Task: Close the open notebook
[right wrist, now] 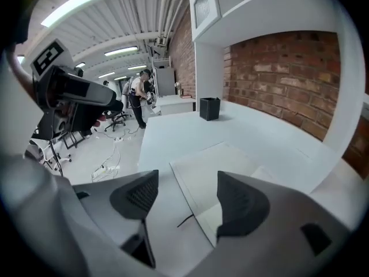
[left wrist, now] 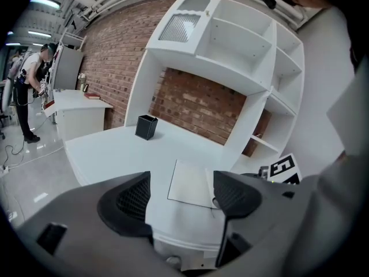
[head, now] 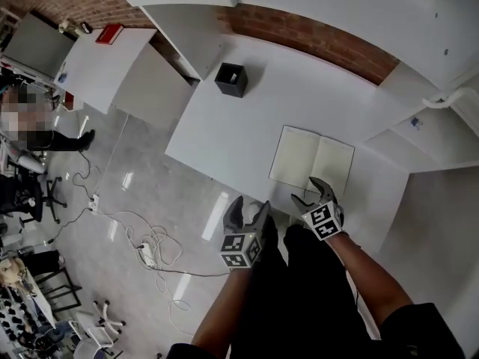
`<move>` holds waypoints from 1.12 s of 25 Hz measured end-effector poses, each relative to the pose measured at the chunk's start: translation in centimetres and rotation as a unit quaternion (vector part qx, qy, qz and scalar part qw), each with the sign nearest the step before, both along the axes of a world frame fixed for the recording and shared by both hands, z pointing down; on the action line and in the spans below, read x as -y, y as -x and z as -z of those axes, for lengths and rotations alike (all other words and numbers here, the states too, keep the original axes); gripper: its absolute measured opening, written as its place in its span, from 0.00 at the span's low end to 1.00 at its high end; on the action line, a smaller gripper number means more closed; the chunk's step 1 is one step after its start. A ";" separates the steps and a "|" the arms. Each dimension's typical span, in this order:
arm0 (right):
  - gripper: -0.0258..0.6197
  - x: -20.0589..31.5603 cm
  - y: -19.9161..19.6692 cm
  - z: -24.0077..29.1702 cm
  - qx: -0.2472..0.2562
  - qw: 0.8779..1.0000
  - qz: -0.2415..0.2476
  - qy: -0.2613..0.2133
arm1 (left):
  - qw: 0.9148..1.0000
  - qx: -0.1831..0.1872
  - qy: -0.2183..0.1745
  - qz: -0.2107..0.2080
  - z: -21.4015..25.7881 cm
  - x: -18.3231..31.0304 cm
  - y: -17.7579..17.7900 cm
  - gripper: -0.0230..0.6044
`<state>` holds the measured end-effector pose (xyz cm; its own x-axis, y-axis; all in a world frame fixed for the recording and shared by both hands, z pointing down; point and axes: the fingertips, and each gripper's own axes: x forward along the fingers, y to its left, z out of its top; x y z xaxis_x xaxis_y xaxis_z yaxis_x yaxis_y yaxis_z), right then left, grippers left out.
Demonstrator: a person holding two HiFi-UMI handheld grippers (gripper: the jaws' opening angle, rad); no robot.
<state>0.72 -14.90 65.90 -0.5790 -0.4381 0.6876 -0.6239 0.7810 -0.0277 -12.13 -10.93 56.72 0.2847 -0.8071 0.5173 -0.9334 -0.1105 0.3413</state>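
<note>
Plainly, your left gripper (head: 247, 211) and right gripper (head: 307, 192) both gaped, jaws apart, empty; one notebook (head: 310, 160) lay open.

Open notebook (head: 311, 162) on white desk (head: 247, 118)

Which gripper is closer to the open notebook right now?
Right. The right gripper hangs at the notebook's near edge, fingers apart. The left gripper is farther off, by the desk's front edge to the notebook's left, fingers also apart.
</note>
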 end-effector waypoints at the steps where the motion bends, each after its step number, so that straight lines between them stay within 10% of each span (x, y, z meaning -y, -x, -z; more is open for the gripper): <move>1: 0.51 0.2 0.2 -0.8 -0.010 1.000 0.000 0.001 | 1.000 0.000 0.002 -0.001 -0.7 0.5 0.1 0.55; 28: 0.51 2.1 2.7 -8.4 -0.102 0.991 0.083 0.007 | 0.995 -0.053 0.053 -0.061 -10.1 5.6 -1.7 0.55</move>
